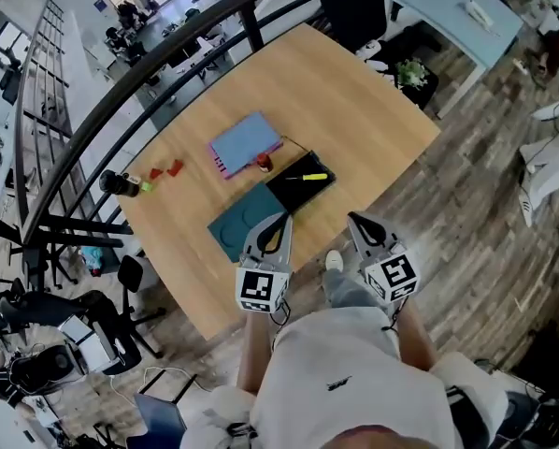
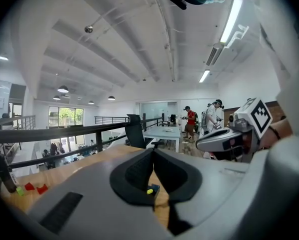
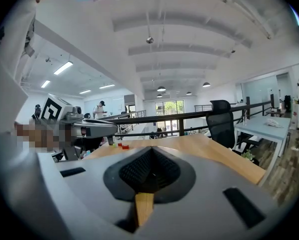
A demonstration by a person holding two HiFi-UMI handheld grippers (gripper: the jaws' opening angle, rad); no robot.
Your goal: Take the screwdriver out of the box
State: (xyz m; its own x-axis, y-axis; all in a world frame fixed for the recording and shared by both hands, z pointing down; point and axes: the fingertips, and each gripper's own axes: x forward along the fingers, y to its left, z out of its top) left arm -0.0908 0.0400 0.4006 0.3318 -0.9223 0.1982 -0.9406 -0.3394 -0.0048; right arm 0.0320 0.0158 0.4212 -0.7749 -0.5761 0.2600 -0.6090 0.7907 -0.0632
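The box lies open near the table's front edge, with a teal lid (image 1: 240,224) and a black tray (image 1: 303,190). A yellow-handled screwdriver (image 1: 308,177) rests in the tray. My left gripper (image 1: 278,221) hovers over the front edge just short of the lid, shut and empty. My right gripper (image 1: 354,221) is beside it to the right, off the table's corner, also shut with nothing held. In the left gripper view the closed jaws (image 2: 153,151) frame a bit of the yellow screwdriver (image 2: 149,190). The right gripper view shows its pads (image 3: 149,149) meeting over bare wood.
On the wooden table (image 1: 354,110), a blue box (image 1: 245,143) sits behind the tray with a small red thing (image 1: 264,164) at its corner. Red blocks (image 1: 164,170), a green piece (image 1: 147,187) and a black cylinder (image 1: 119,183) lie left. A black railing (image 1: 121,101) borders the far side.
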